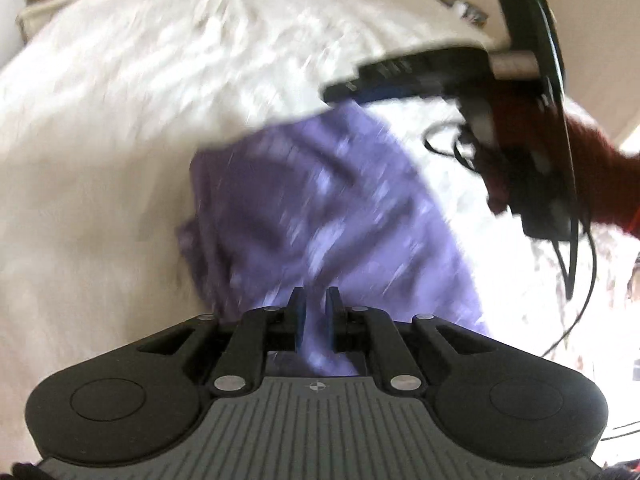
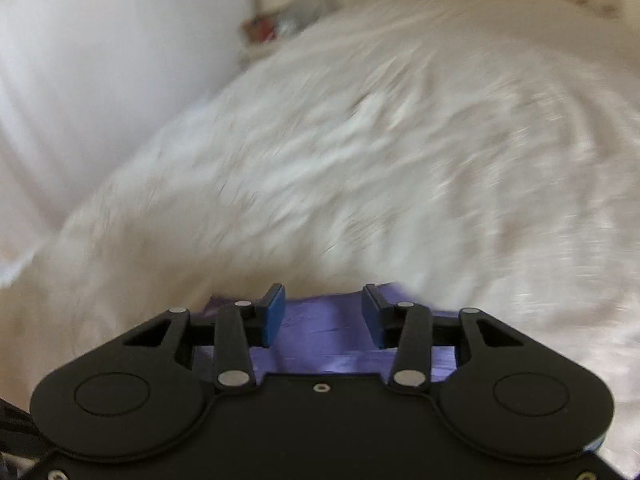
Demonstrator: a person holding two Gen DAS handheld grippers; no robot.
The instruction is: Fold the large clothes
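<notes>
Purple garment (image 1: pixel 320 208): lies bunched on the white bed (image 1: pixel 120 140), both views heavily motion-blurred. In the left wrist view its long axis runs from the left tongs (image 1: pixel 316 316) away and up-right toward the right tongs (image 1: pixel 344 92), so the cloth spans between the two tools. Left tongs: fingers nearly pressed together, a strip of purple cloth caught in the narrow gap, so pinching the garment's near end. Right tongs, seen from their own camera (image 2: pixel 324 316): blue pads (image 2: pixel 274 312) spread apart, purple garment (image 2: pixel 332 336) directly below and between them, but no fold visibly gripped; whether the pads touch the cloth cannot be told through the blur. From the left view the right tool hangs over the garment's far end, held by a red-sleeved arm (image 1: pixel 600 168), cables (image 1: pixel 572 240) trailing. Judgement: the left end is secured and the far end is loose, so the next move turns on the right tongs closing on the edge beneath them before any lift or fold along that axis. Beyond the bed, a pale wall (image 2: pixel 80 60) and small blurred items (image 2: pixel 268 12), unidentifiable.
</notes>
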